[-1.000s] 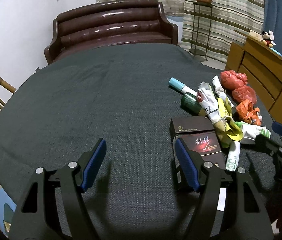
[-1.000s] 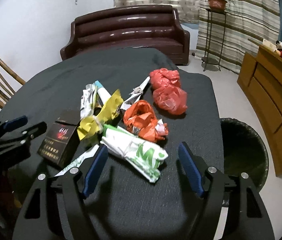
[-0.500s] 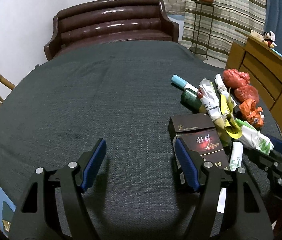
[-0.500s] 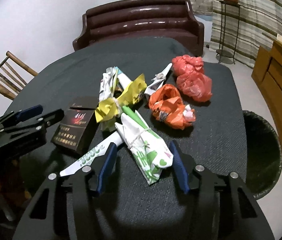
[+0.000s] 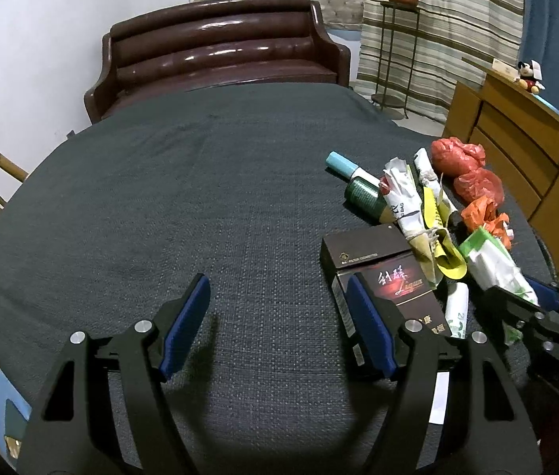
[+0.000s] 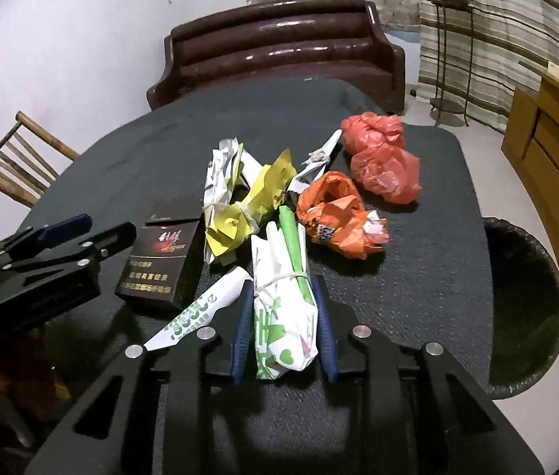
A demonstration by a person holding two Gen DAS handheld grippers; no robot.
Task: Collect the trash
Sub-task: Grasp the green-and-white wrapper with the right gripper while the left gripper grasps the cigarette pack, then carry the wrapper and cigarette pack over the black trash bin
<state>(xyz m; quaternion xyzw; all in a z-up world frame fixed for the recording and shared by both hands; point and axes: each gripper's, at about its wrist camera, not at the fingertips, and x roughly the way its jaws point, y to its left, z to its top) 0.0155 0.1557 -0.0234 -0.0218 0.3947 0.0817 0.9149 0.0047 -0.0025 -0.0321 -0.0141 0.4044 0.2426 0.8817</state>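
Our right claw (image 6: 284, 332) clenches the white-green wrapper bundle (image 6: 283, 297) just beside the cigarette box (image 6: 158, 257) on the table (image 6: 418, 277); light and crushable, best held below its string. Left claw (image 5: 275, 324) gapes.

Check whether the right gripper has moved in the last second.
Yes. The right gripper advanced toward the sofa and closed around the green-and-white bundle.

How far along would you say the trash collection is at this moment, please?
Nothing visibly collected yet. In hand: the right gripper has its pads against the green-and-white bundle, which lies on the table. The left gripper is open. Left: the cigarette box, yellow bundle, orange bag, and red bags, beside the bin.
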